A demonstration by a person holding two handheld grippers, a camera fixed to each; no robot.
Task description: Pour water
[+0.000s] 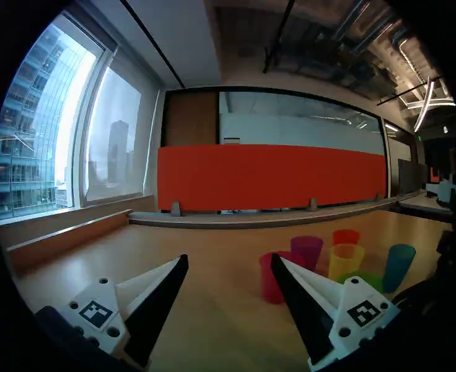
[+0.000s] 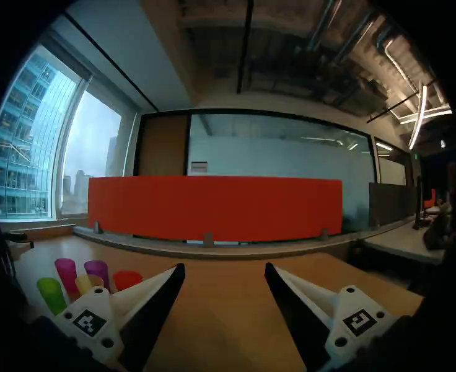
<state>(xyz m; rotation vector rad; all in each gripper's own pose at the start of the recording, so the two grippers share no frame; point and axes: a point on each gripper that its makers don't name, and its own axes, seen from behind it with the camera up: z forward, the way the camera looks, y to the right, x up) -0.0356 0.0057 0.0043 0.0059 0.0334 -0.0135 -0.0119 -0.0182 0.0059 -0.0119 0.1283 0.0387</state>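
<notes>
Several coloured plastic cups stand together on a wooden table [image 1: 215,260]. In the left gripper view I see a pink cup [image 1: 269,279], a purple cup [image 1: 307,249], an orange-red cup [image 1: 346,237], a yellow cup [image 1: 346,260], a green cup [image 1: 364,278] and a teal cup [image 1: 398,265]. My left gripper [image 1: 228,288] is open, held above the table just left of the cups, nothing between its fingers. In the right gripper view the cups, among them a green cup [image 2: 51,292] and a magenta cup [image 2: 66,273], stand at the lower left. My right gripper [image 2: 223,291] is open and holds nothing.
A long orange divider panel [image 1: 271,177] runs along the far edge of the table. Large windows [image 1: 48,149] fill the left wall. Another desk [image 2: 407,242] with dark objects on it stands at the right.
</notes>
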